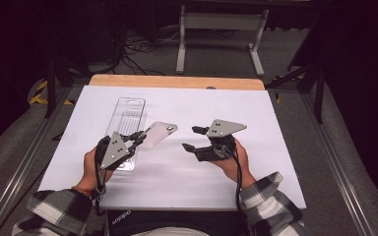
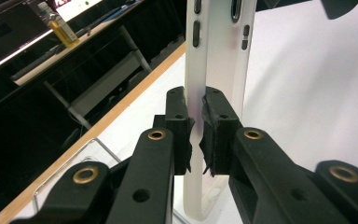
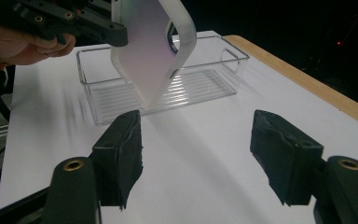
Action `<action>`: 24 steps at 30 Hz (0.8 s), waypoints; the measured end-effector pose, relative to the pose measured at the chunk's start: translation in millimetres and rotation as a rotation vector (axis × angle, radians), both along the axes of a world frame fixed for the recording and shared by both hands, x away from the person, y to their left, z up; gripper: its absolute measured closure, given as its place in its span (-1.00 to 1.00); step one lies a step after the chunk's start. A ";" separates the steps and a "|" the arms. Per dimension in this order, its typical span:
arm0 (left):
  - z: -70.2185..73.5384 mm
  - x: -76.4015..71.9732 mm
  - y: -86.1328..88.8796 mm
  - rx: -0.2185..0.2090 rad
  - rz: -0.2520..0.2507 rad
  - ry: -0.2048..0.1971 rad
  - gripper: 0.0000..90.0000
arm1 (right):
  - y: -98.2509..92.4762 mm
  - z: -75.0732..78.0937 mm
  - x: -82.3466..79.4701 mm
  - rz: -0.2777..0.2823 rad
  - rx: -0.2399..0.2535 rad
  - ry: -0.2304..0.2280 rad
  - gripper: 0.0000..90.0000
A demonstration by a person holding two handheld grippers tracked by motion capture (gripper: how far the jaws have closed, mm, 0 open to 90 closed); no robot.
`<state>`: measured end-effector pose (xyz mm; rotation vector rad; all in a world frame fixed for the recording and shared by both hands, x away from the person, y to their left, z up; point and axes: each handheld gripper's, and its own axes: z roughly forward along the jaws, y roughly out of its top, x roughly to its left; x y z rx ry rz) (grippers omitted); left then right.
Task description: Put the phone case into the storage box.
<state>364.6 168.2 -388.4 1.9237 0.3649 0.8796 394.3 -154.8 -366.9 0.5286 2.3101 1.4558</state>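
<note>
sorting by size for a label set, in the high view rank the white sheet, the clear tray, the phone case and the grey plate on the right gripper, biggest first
1. white sheet
2. clear tray
3. and 4. phone case and grey plate: they look about alike, and both are held above the table, nearer the camera, so I won't rank them.

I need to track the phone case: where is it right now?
In the high view the phone case is left of centre, clamped in the left gripper, raised above the white sheet beside the clear tray.
</note>
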 end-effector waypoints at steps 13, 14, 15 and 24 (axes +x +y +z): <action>-3.4 -2.6 -1.7 -0.069 -0.053 0.038 0.83 | 6.1 -1.7 0.6 0.029 0.065 -0.002 -0.30; -3.4 -2.6 -1.7 -0.069 -0.053 0.038 0.83 | 6.1 -1.7 0.6 0.029 0.065 -0.002 -0.30; -4.0 -3.0 -2.6 -0.076 -0.059 0.042 0.83 | 6.9 -2.2 -0.1 0.023 0.094 -0.011 -0.25; -9.0 -3.4 -8.8 -0.123 -0.095 0.080 0.83 | 10.7 -3.6 3.9 0.045 0.125 0.000 0.00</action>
